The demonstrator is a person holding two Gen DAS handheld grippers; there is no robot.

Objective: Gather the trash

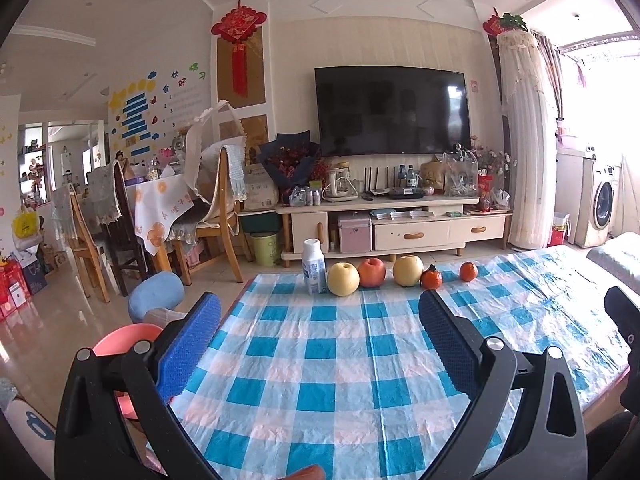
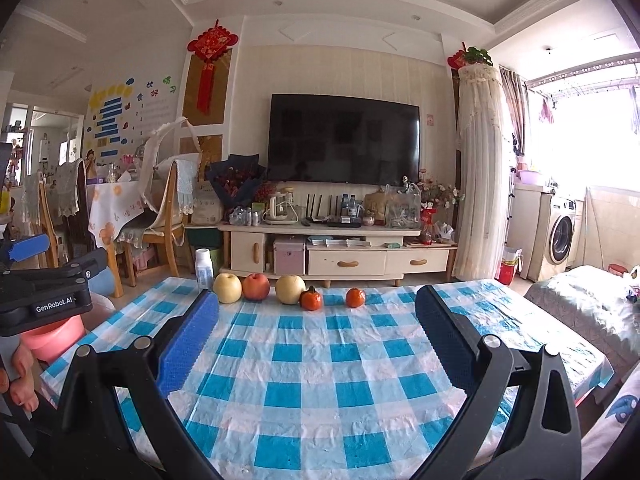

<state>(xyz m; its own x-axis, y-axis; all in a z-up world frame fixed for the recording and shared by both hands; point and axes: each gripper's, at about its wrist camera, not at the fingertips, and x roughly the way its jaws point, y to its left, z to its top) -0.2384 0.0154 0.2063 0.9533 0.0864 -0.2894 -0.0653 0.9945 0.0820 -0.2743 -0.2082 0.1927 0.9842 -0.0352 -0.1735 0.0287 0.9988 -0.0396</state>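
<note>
A white plastic bottle (image 1: pixel 313 267) stands upright at the far edge of the blue-checked table (image 1: pixel 328 364), left of a row of fruit. In the right wrist view the same bottle (image 2: pixel 203 269) shows at the far left corner. My left gripper (image 1: pixel 320 340) hovers open over the near part of the table with nothing between its blue pads. My right gripper (image 2: pixel 318 340) is also open and empty above the table (image 2: pixel 320 380). The body of the left gripper (image 2: pixel 48 292) appears at the left edge of the right wrist view.
Two yellow pears (image 1: pixel 343 279), a red apple (image 1: pixel 371 272) and two tangerines (image 1: pixel 431 278) line the far edge. A pink bin (image 1: pixel 128 340) stands on the floor left of the table, a green bin (image 1: pixel 265 248) by the TV cabinet (image 1: pixel 384 224). Chairs stand left.
</note>
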